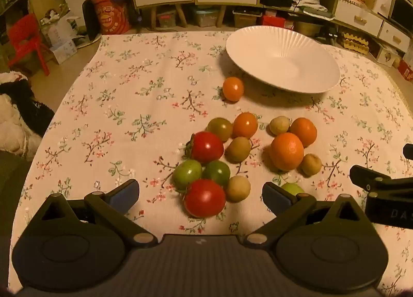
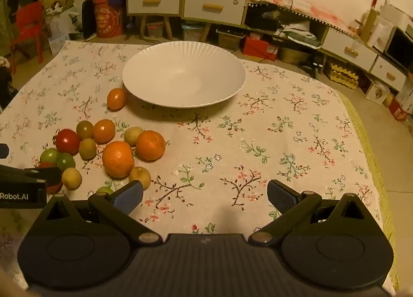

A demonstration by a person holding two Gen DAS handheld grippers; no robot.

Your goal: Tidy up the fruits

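Observation:
Several fruits lie loose on the floral tablecloth: red tomatoes [image 1: 205,201], green tomatoes [image 1: 187,173], oranges [image 1: 286,151] and small yellowish fruits [image 1: 238,188]. One orange fruit [image 1: 233,88] lies apart, next to the empty white plate [image 1: 282,58]. My left gripper [image 1: 201,193] is open, its fingers either side of the near red tomato, not touching it. My right gripper [image 2: 205,196] is open and empty over bare cloth, right of the fruit pile [image 2: 117,155]. The plate [image 2: 183,73] lies straight ahead of it.
The right gripper's body [image 1: 382,188] shows at the right edge of the left wrist view. The table's far edge [image 2: 155,42] faces cluttered cabinets and a red chair [image 1: 25,39]. A yellow mat edge [image 2: 366,142] runs along the table's right side.

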